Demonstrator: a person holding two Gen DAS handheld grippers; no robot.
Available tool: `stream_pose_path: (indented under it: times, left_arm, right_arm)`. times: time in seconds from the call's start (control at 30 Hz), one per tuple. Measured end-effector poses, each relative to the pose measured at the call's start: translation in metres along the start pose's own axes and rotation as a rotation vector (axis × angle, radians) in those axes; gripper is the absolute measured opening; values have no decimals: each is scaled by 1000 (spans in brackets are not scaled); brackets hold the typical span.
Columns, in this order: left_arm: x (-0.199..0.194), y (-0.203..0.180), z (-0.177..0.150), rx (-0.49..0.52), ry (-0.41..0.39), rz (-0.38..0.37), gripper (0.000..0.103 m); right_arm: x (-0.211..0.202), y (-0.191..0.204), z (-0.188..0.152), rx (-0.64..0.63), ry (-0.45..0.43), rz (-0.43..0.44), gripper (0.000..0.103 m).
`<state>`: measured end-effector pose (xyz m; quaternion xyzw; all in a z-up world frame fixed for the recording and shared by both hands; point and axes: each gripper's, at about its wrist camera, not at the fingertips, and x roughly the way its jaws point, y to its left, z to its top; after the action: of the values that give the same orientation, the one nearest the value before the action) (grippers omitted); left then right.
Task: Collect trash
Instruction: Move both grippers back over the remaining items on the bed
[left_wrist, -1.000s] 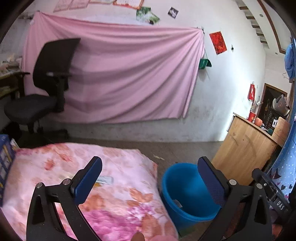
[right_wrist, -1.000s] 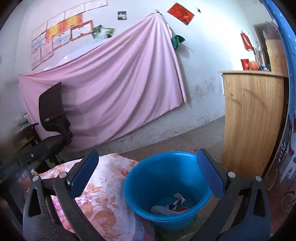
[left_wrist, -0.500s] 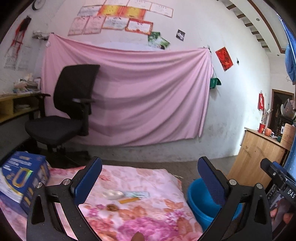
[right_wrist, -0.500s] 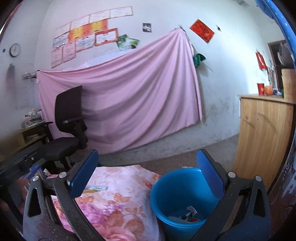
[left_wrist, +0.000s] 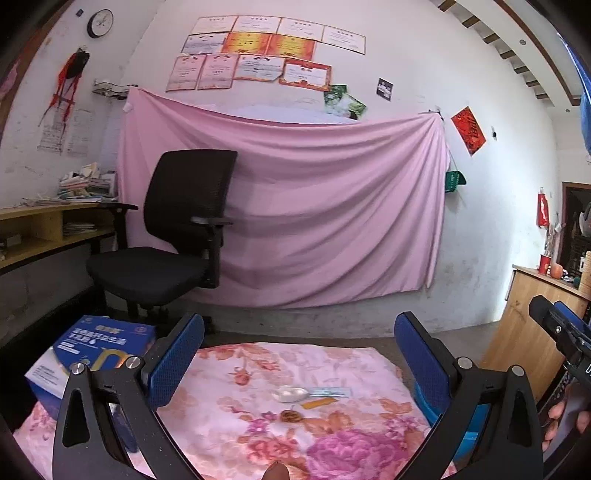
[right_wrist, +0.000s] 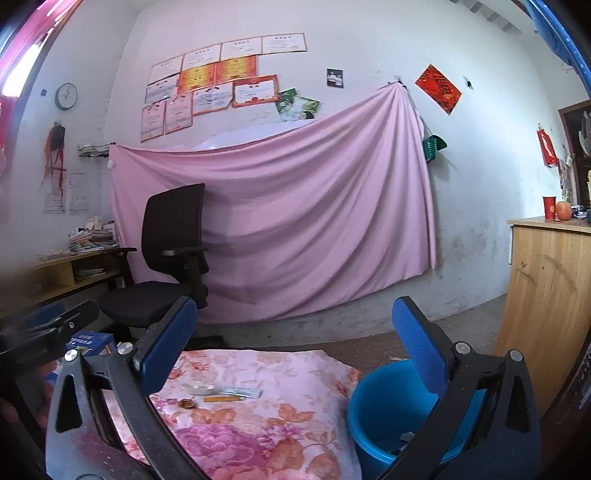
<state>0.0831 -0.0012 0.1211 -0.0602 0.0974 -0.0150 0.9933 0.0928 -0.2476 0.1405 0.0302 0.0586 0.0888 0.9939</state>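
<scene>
In the left wrist view, the left gripper (left_wrist: 299, 354) is lifting away from the blue bucket (left_wrist: 424, 398), fingers spread and empty, and is now facing the floral cloth (left_wrist: 258, 406), where a white crumpled scrap (left_wrist: 289, 393), a yellow strip (left_wrist: 318, 403) and a brown bit (left_wrist: 290, 416) are lying left of the bucket.

In the right wrist view, the right gripper (right_wrist: 295, 339) is likewise rising, fingers spread, empty. The bucket is already holding scraps; these pieces are probably next.

Floral-print fabric cover (left_wrist: 332, 373): pink, orange and magenta flowers
Round plastic bucket (right_wrist: 384, 410): blue
Draped wall cloth (left_wrist: 314, 206): plain pink
Mesh office chair (left_wrist: 177, 229): black
</scene>
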Motion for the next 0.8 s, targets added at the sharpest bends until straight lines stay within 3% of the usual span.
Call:
stream_pose_path:
  times: [0.53,0.8]
  left_arm:
    - [-10,30,-15,-6,-20,86,101]
    - [3,38,-30,13,12,110,101]
  right_arm:
    - [11,36,-17,-78,-3,99,103]
    - [34,40,-35,-106,54,130,103]
